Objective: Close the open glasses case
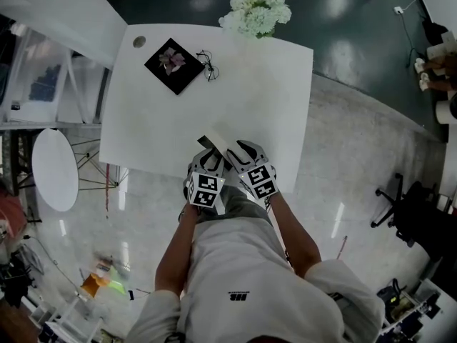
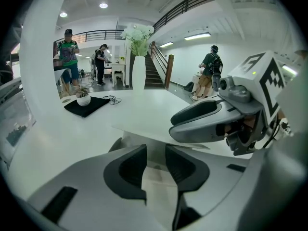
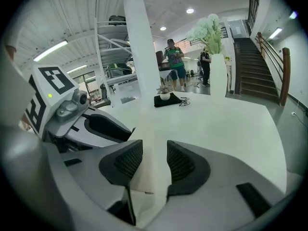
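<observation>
The white glasses case (image 1: 213, 143) stands open at the near edge of the white table (image 1: 250, 98), and both grippers hold it. My left gripper (image 1: 208, 161) is shut on its flat lower half (image 2: 144, 127), a white strip showing between the pads. Just to its right, my right gripper (image 1: 240, 153) is shut on the other half (image 3: 143, 81), which rises as a tall white panel in the right gripper view. In the left gripper view the right gripper (image 2: 195, 120) lies over the case. A pair of thin-framed glasses (image 1: 208, 64) lies far up the table.
A black mat (image 1: 173, 64) with a small potted plant sits at the table's far left, next to the glasses. A vase of white flowers (image 1: 258, 9) stands at the far edge. Several people (image 2: 67, 57) stand beyond the table. My body is close against the near edge.
</observation>
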Demonstrator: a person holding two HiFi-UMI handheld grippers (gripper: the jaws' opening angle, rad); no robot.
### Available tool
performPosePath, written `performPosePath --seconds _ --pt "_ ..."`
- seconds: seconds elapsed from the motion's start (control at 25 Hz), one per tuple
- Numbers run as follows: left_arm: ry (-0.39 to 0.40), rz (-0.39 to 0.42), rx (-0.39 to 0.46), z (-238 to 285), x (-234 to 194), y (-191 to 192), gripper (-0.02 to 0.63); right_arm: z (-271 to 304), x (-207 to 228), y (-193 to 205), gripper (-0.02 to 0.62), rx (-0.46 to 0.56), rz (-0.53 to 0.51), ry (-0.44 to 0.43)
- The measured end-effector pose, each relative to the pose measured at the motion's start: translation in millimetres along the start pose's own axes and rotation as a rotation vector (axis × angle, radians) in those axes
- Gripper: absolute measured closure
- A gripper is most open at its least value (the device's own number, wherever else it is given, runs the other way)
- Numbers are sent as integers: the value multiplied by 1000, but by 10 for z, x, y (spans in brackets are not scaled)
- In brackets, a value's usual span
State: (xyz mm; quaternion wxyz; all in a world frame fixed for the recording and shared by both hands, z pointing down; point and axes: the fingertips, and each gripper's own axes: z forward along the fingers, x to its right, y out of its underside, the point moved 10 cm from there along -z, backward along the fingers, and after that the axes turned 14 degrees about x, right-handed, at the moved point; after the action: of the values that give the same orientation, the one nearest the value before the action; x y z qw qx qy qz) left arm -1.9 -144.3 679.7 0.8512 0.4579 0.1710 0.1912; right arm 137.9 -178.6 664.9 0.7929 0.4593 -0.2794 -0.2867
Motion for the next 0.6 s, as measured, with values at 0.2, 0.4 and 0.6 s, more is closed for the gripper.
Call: performPosePath --seconds 0.2,0.4,0.6 --pt "22 -1 -7 -45 -39 43 469 1 -63 3 434 -9 7 -3" --pt "46 6 -10 -72 -98 69 469 1 -157 -8 436 -15 22 14" --pt "66 7 -9 -92 -129 101 470 -6 -201 47 434 -30 13 44"
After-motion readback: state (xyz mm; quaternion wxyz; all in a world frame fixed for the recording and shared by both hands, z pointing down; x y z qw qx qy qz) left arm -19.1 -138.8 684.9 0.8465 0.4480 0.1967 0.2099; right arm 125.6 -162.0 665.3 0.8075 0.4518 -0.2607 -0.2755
